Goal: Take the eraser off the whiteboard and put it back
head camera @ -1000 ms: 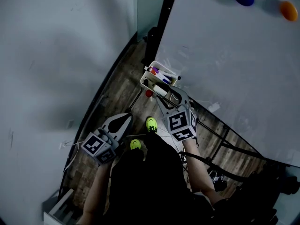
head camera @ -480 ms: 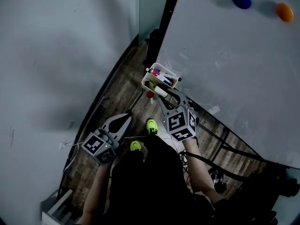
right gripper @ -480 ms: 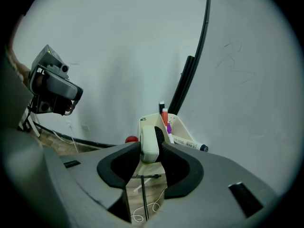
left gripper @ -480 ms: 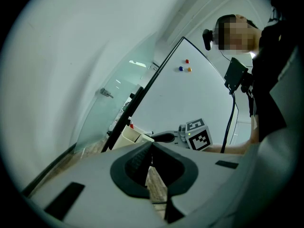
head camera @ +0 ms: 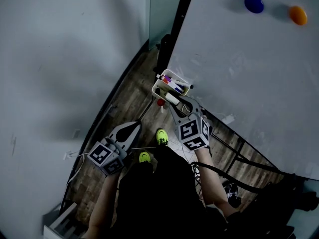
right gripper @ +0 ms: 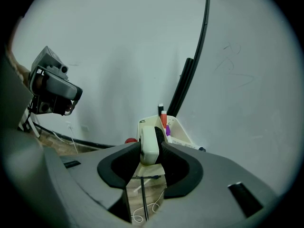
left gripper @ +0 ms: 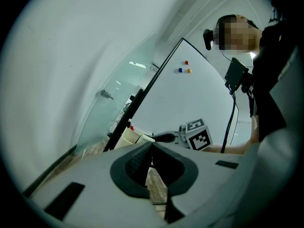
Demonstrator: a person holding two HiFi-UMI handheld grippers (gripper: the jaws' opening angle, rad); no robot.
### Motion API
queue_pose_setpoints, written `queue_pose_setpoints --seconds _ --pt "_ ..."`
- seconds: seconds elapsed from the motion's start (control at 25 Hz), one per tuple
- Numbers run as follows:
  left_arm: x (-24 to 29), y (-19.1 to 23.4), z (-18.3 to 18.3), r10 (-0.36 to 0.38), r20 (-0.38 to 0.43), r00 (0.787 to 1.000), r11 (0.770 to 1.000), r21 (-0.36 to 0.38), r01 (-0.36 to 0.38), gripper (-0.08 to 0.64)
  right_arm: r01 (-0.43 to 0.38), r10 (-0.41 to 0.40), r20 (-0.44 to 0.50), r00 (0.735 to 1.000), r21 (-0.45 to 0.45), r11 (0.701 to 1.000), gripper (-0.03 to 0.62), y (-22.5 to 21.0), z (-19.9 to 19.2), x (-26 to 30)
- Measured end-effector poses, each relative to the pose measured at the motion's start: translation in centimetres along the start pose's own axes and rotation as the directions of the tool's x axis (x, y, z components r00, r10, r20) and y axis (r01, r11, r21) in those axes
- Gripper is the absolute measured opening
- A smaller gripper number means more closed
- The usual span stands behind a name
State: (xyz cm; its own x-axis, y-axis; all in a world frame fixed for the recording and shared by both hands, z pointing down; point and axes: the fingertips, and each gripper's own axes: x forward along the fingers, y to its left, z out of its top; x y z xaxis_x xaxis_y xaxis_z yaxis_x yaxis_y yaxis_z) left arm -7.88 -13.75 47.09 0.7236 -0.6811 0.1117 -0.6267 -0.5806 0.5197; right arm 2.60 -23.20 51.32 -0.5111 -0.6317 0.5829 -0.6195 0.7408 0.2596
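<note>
Closing since a second earlier, our right tool [right gripper: 149, 151] clenched the white eraser [right gripper: 148, 137] just at the marker basket [right gripper: 177, 130] below the whiteboard [head camera: 239, 59]; our left tool [left gripper: 151, 146] stayed clenched, empty.

- The basket [head camera: 156, 88] is set at the lower edge of the whiteboard [head camera: 239, 73], and markers [head camera: 172, 81] are stood in it.
- The eraser [right gripper: 148, 146] is gripped at the basket's near side between the jaws of the right gripper [head camera: 180, 102], which have just been closing.
- The left gripper [head camera: 130, 128] is held well to the left, over the floor [head camera: 124, 98].
- Magnets [head camera: 254, 4] are stuck high on the board.
</note>
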Motion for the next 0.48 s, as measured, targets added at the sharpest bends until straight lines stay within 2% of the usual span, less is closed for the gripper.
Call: queue_pose_setpoints --seconds 0.48 --pt "0.0 -0.2 0.2 -0.028 0.007 1.000 1.000 0.009 0.028 0.012 0.026 -0.027 0.036 0.999 0.032 0.999 0.141 -0.5 1.4 -1.2"
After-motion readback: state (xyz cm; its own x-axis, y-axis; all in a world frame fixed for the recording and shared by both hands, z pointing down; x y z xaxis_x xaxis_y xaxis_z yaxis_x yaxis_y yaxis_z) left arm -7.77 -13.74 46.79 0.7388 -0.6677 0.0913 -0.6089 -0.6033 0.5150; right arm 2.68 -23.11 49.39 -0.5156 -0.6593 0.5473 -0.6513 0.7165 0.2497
